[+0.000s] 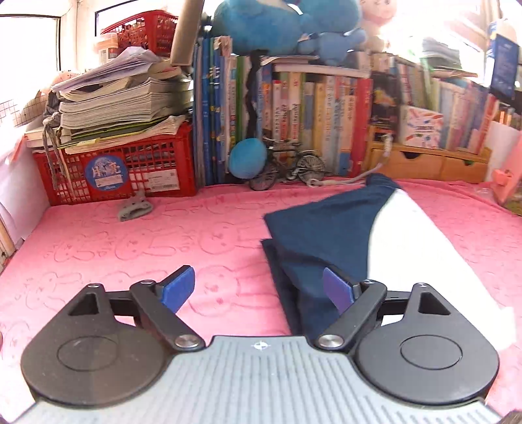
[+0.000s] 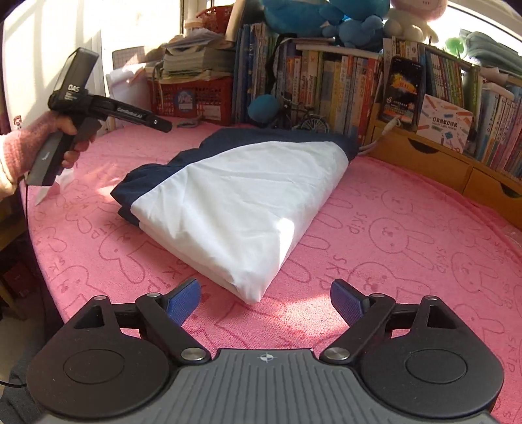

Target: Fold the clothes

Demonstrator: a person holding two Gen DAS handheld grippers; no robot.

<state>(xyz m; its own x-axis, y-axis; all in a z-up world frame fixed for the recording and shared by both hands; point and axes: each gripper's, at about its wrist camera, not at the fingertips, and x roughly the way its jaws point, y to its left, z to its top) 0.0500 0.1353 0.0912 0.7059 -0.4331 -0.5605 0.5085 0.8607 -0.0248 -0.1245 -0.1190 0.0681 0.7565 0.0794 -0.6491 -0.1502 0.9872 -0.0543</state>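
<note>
On the pink towel [image 2: 407,208] in front of me lies the garment [image 2: 235,202], folded into a thick wedge, white on top with navy along its far and left edges. It rests flat, about mid-table, its near corner pointing toward my right gripper [image 2: 265,303]. That gripper hangs just short of the corner with its blue pads spread wide and nothing between them, only towel below. My left gripper [image 1: 259,288] is also spread wide and empty; its right pad [image 1: 336,288] sits over the garment's navy edge, though I cannot tell whether it touches, and its left pad is over bare towel. From the right wrist view I see my left hand [image 2: 70,130], in a pink sleeve, holding that tool above the table's left side, apart from the garment. Behind it stand a row of books [image 2: 342,78], a red crate [image 1: 120,163] stacked with papers, blue plush toys [image 1: 287,22] and a small model bicycle [image 1: 287,163].
</note>
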